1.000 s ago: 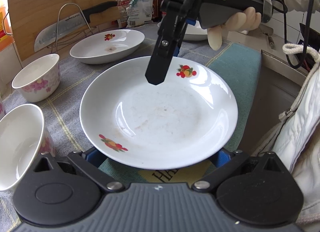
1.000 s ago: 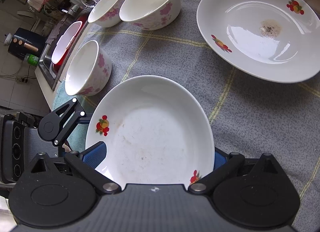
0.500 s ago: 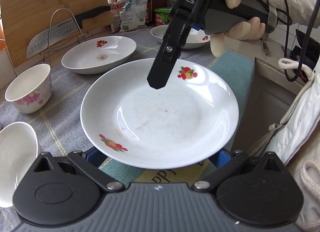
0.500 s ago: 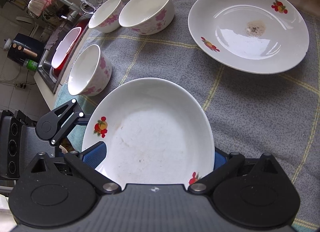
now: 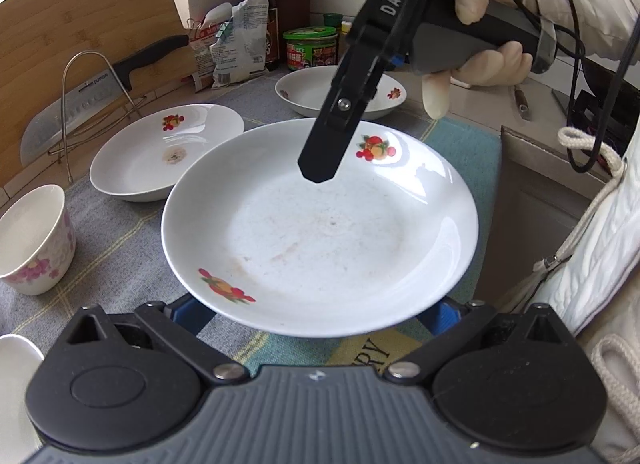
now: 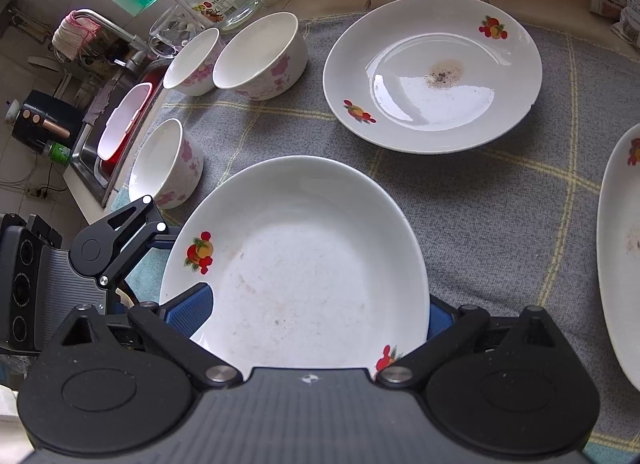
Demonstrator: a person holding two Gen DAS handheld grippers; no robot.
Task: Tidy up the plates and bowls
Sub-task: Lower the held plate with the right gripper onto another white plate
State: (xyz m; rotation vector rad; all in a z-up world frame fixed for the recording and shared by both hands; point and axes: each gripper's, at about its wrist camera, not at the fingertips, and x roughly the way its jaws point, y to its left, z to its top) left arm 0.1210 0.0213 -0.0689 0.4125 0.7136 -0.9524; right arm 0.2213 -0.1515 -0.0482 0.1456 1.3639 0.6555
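Observation:
A white plate with fruit decals hangs above the grey checked cloth, carried between both grippers. My left gripper has the plate's near rim wedged between its blue pads. My right gripper holds the opposite rim the same way. In the left wrist view one black finger of the right gripper lies over the plate, with a gloved hand on the handle. Seen from the right wrist, the left gripper reaches under the plate's left edge.
A stained plate and a third plate lie on the cloth. Three floral bowls stand near the sink. A knife on a wire rack and jars line the back.
Both grippers and the plate have moved together across the cloth. The bowls slid toward the left edge of the left wrist view and the third plate came into view.

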